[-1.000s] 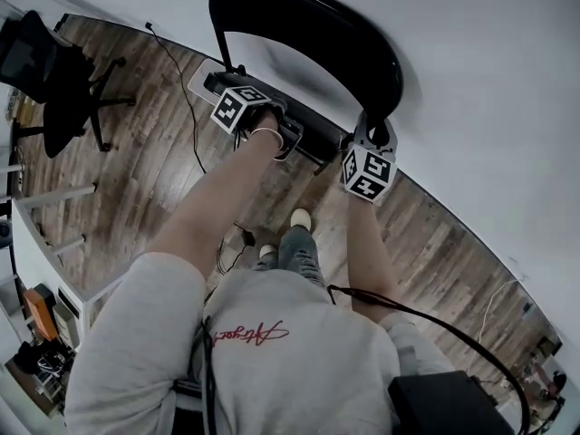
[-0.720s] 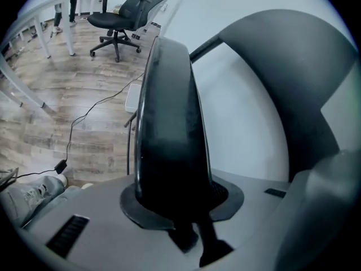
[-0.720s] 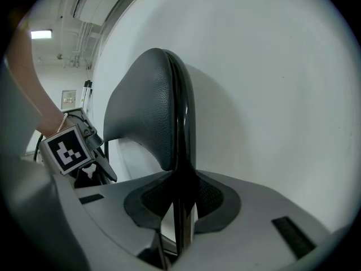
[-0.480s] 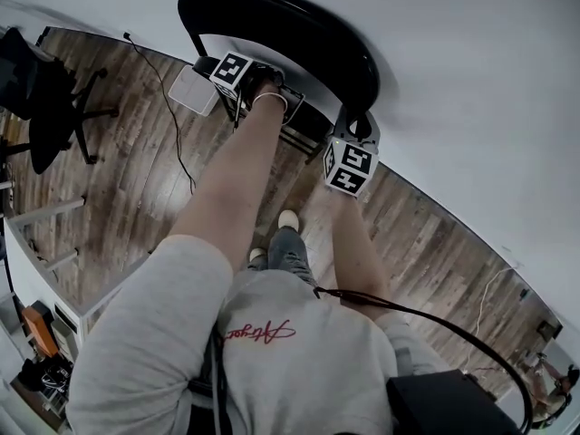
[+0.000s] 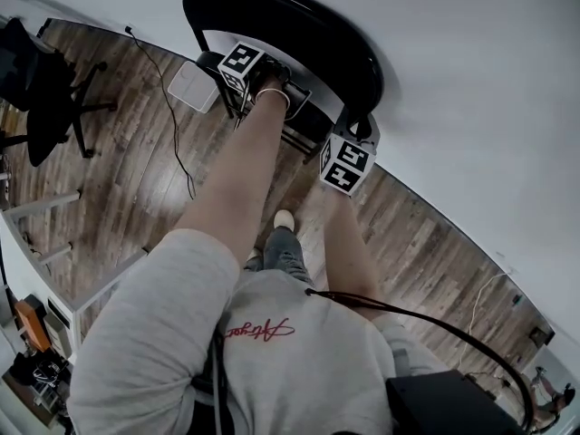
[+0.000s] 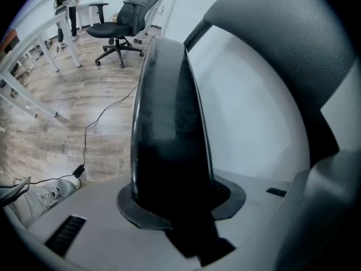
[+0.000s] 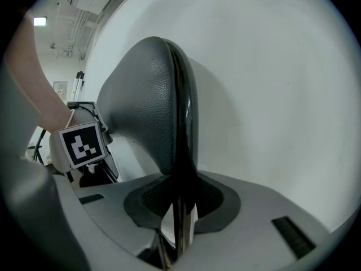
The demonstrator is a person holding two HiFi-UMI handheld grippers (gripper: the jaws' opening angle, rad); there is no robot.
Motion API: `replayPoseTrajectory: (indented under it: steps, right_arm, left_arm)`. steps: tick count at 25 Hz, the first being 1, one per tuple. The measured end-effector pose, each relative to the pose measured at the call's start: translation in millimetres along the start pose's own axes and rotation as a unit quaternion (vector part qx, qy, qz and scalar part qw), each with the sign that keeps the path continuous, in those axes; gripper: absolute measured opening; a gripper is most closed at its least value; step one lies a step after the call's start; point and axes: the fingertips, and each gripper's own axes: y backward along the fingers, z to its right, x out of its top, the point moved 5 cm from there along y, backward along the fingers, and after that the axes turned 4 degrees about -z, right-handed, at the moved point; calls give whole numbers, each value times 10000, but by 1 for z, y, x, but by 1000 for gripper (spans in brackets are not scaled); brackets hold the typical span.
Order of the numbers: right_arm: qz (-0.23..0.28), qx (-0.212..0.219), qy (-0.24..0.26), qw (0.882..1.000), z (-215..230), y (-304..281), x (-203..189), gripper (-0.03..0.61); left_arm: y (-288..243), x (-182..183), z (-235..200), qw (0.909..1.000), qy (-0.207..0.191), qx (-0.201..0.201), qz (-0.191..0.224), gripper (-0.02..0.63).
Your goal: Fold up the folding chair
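Note:
The black folding chair stands against the white wall, its curved backrest (image 5: pixel 299 25) at the top of the head view. Its seat (image 5: pixel 306 123) is tipped up close under the backrest. My left gripper (image 5: pixel 276 80) holds the seat's edge (image 6: pixel 166 123), which runs upright between the jaws. Those jaws have just been opening and the seat still fills the gap between them. My right gripper (image 5: pixel 362 127) is shut on the backrest's right end (image 7: pixel 152 106), the padded edge passing down between its jaws (image 7: pixel 177 208). The left gripper's marker cube (image 7: pixel 83 144) shows beside the backrest.
A black office chair (image 5: pixel 45 71) stands on the wood floor at the left. A white box (image 5: pixel 192 86) with a cable lies by the chair's left leg. The person's shoes (image 5: pixel 284 218) are just behind the chair. White table legs (image 5: pixel 45 202) stand at the left.
My left gripper has moved up and left in the head view towards the backrest, taking the seat with it. The right gripper stays on the backrest's end.

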Motion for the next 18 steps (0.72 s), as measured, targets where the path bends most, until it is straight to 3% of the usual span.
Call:
replayPoseTrajectory:
  steps: [5, 7, 10, 13, 18]
  right_arm:
    - [100, 16, 116, 9999, -1, 0, 2, 72]
    - [179, -5, 119, 9998, -1, -1, 4, 72]
    - [230, 2, 111, 9997, 0, -1, 5, 72]
    - [241, 19, 176, 9996, 2, 1, 5, 73]
    - [368, 14, 443, 9983, 3, 12, 1, 141]
  left_arm:
    - [1, 0, -1, 9996, -221, -184, 80, 167]
    - [4, -2, 4, 9976, -290, -622, -131, 198]
    - [16, 1, 16, 9868, -208, -1501, -569, 335]
    - [31, 11, 12, 9813, -769, -1637, -663, 344]
    - [63, 25, -23, 9671, -1737, -1838, -258, 342]
